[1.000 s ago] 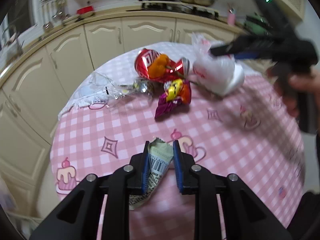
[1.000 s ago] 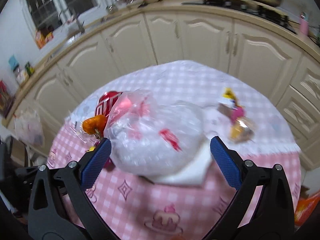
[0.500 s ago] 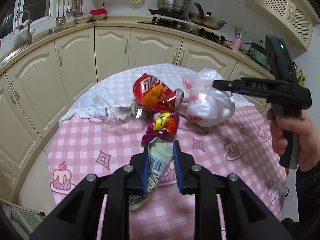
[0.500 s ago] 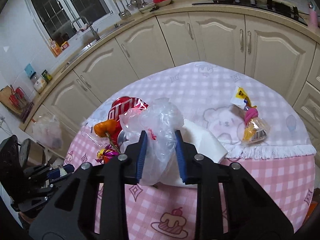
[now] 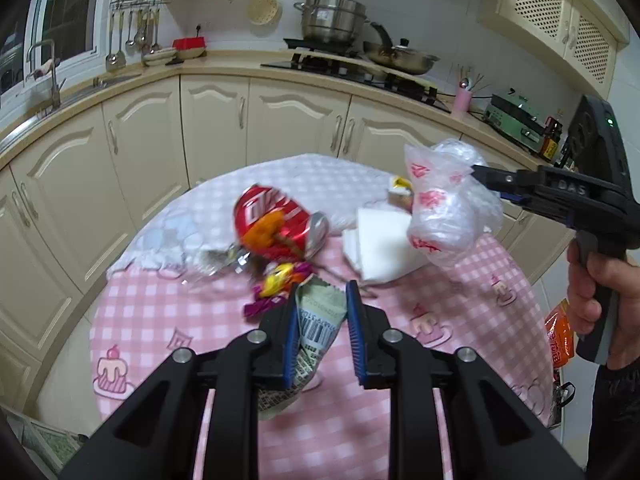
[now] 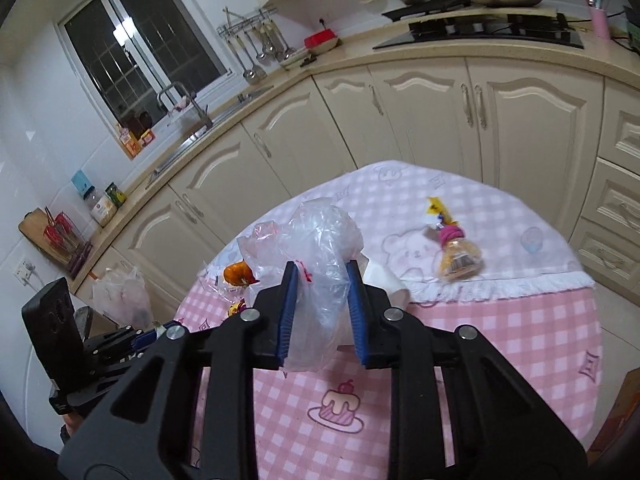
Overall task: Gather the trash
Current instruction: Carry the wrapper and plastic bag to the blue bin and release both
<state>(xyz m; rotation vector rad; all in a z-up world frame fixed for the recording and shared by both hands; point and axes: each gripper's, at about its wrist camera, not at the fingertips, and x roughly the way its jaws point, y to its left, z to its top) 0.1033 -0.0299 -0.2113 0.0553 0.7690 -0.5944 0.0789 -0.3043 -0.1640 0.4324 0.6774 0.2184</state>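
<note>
My left gripper (image 5: 320,332) is shut on a green barcode wrapper (image 5: 318,320), held above the round pink-checked table (image 5: 168,312). My right gripper (image 6: 320,312) is shut on a clear plastic bag with red print (image 6: 316,248) and holds it lifted off the table; the bag (image 5: 448,208) also shows at the right of the left wrist view. On the table lie a crushed red can (image 5: 276,220), an orange scrap (image 5: 262,234), a yellow and purple candy wrapper (image 5: 280,280), crinkled clear wrap (image 5: 216,260), white napkins (image 5: 380,244) and a small tied packet (image 6: 452,252).
Cream kitchen cabinets (image 5: 216,120) curve behind the table, with a stove and pots (image 5: 336,20) on the counter. A white plastic bag (image 6: 120,296) sits low at the left of the table. An orange packet (image 5: 560,336) lies below the table's right edge.
My right gripper closed on the plastic bag and lifted it off the table, uncovering the white napkins. My left gripper kept its hold on the wrapper and rose and drew back a little.
</note>
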